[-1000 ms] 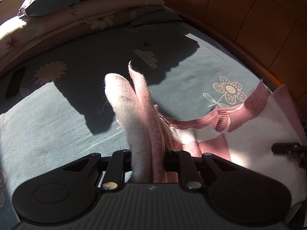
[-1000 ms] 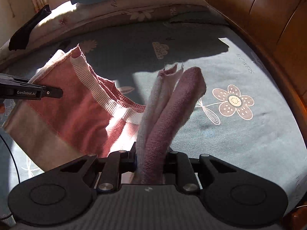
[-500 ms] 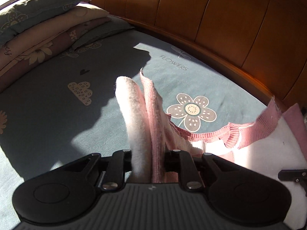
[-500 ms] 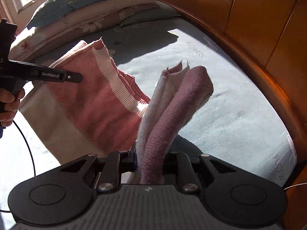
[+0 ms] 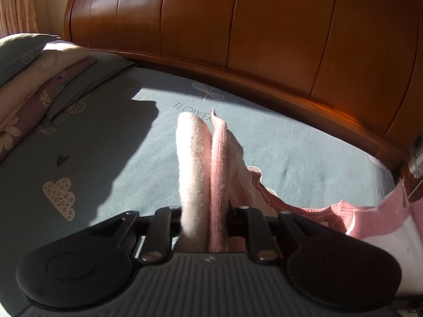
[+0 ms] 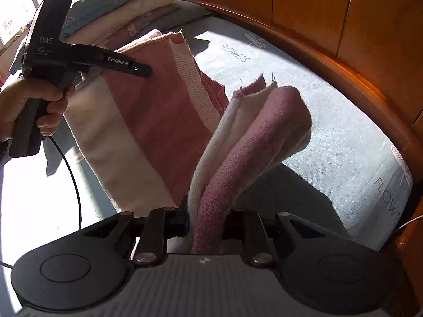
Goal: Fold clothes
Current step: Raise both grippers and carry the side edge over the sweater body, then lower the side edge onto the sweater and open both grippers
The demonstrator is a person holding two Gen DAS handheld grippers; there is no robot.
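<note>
Clearly both grippers, left gripper (image 5: 203, 219) and right gripper (image 6: 207, 219), clench the sweater (image 6: 158, 121). Uneven pulling could skew the fold, or thick knit might slip free.

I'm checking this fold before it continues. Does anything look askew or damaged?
Nothing looks damaged. The pink and cream sweater hangs between the left gripper and right gripper, above the bed sheet. Its ribbed hem sags unevenly, with loose threads at one corner.

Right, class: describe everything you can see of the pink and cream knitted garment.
The knitted garment has broad pink and cream bands and a ribbed pink edge with a cream stripe. It hangs above the grey-blue bedsheet, stretched between the left tool and the right tool, each shut on a bunched fold.
</note>
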